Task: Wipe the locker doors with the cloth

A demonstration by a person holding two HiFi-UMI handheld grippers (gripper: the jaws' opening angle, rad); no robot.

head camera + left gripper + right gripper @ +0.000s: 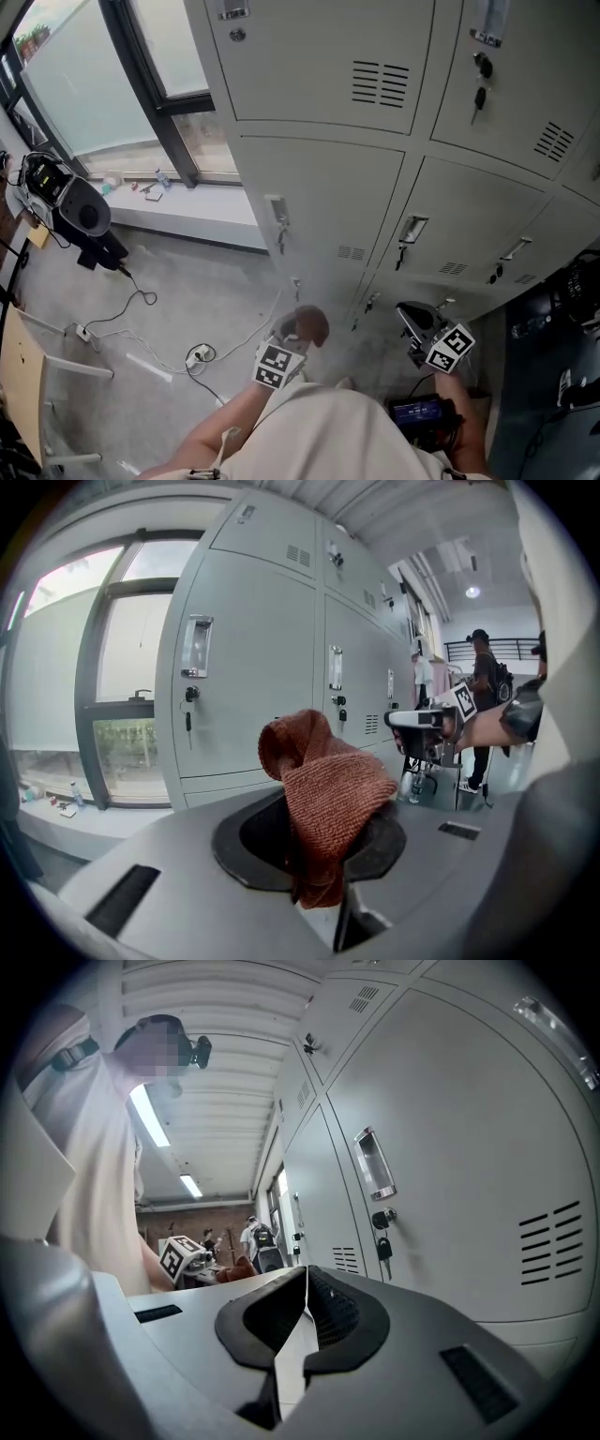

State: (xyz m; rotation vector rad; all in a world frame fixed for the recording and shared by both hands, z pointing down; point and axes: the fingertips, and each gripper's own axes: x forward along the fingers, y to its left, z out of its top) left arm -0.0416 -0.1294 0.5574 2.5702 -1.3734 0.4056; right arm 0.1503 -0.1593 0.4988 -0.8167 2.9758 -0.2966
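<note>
A rust-brown cloth is bunched up between the jaws of my left gripper, which is shut on it. In the head view the same cloth sits at the left gripper, low in front of the grey locker doors and apart from them. My right gripper hangs further right near the lower lockers. Its jaws are pressed together with nothing between them. The right gripper view looks along a locker door with a key in its lock.
A window and its sill stand left of the lockers. Cables and a power strip lie on the grey floor, with a black device at the far left. A dark bag sits at the right. People stand far off.
</note>
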